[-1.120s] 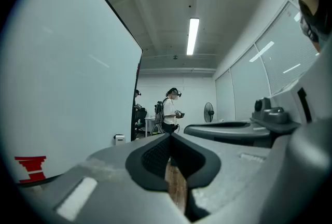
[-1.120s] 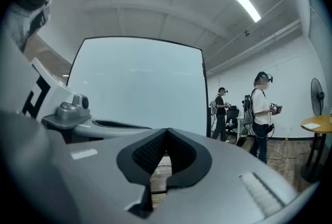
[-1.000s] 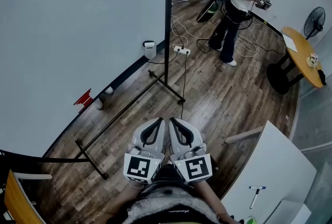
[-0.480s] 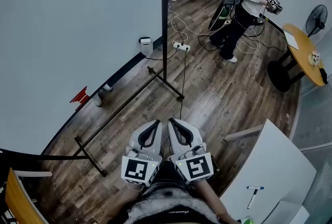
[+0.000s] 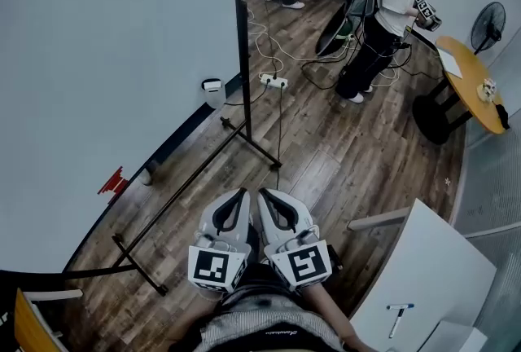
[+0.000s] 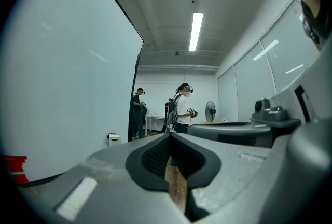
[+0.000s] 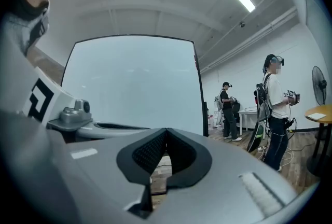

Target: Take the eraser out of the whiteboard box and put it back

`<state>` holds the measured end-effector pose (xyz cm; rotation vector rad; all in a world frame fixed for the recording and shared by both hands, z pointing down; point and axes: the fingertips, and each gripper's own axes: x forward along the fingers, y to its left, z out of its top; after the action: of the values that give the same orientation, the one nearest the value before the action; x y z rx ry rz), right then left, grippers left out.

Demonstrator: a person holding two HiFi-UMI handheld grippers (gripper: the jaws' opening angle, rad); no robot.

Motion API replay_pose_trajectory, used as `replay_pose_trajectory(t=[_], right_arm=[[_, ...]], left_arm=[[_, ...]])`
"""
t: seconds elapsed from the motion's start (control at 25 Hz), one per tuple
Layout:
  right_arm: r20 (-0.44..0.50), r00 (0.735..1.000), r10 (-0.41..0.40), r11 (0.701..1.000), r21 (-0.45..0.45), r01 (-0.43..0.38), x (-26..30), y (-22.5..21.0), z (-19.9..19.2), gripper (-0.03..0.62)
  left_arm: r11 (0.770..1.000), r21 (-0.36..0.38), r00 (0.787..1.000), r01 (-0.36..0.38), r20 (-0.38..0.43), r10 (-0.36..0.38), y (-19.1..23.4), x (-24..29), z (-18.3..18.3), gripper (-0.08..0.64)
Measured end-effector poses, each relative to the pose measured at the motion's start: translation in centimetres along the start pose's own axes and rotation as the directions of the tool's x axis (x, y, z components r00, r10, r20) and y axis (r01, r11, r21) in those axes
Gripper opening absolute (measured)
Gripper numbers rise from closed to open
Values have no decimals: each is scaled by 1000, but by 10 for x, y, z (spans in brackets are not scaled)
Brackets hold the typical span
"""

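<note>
Plainly we are not yet at the work itself: we carry the left gripper [image 5: 241, 192] and the right gripper [image 5: 263, 195] side by side, close against our body and pointing level ahead, which reads as a pose for walking up rather than a reach. Each gripper view shows its own fingers [image 6: 155, 154] brought together at the tips, with only floor showing through the slot behind them. Both are therefore closed on nothing, which suits an approach, since nothing needs holding until the box is within reach. The whiteboard [image 5: 106, 57] stands to our left on its dark floor stand [image 5: 195, 171], and a small white box [image 5: 213, 86] sits at its lower edge near the far corner. We judge this the likely whiteboard box, though a red patch [image 5: 111, 182] nearer to us on the same edge could also belong to it. The eraser we cannot pick out in any view; presumably it lies inside the box. Both spots are well apart from the fingers. Farther off, a person [image 5: 383, 12] wearing a similar rig stands among cables [image 5: 269, 41] on the wooden floor [image 5: 342, 155].
</note>
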<state>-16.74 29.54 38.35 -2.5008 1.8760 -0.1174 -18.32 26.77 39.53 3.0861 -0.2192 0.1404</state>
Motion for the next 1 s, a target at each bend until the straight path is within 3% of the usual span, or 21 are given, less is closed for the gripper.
replay_pose_trajectory(t=[0.28, 0.52, 1.0], right_arm=[[-1, 1000, -19, 1000, 15, 19, 62, -36, 14, 3], [-18, 999, -31, 999, 8, 31, 113, -57, 14, 3], [-47, 999, -14, 1000, -3, 13, 182, -58, 13, 3]], left_arm=[[999, 23, 999, 49, 2, -49, 37, 62, 12, 2], [998, -6, 998, 61, -7, -61, 71, 102, 17, 2], [998, -15, 998, 57, -19, -58, 132, 130, 18, 2]])
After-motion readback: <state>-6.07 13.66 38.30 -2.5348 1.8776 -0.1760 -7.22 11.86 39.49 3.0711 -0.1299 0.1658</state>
